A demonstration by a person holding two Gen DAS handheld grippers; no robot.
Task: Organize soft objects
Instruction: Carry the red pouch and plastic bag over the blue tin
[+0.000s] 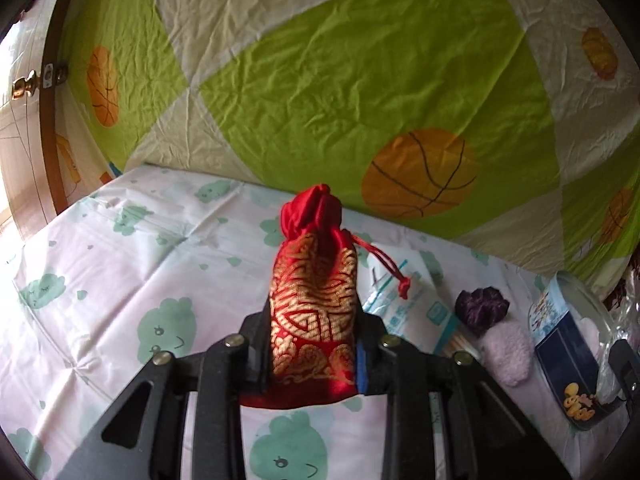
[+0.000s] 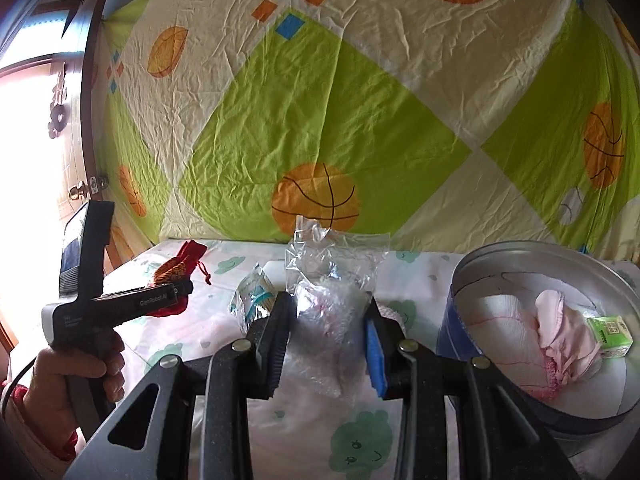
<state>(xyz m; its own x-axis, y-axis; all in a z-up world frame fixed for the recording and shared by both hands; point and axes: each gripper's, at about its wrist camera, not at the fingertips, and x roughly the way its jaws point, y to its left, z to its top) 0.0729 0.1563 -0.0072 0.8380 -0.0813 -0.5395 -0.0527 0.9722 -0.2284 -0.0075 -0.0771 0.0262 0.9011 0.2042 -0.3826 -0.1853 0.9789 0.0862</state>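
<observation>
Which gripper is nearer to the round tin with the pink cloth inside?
Right. The right gripper, shut on a clear plastic bag, sits just left of the round tin. The left gripper, holding the red pouch, is far off to the left.

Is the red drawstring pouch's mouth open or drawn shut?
Drawn shut. The red pouch, held between the left tool fingers, has its neck gathered tight, with the knotted cord hanging alongside.
</observation>
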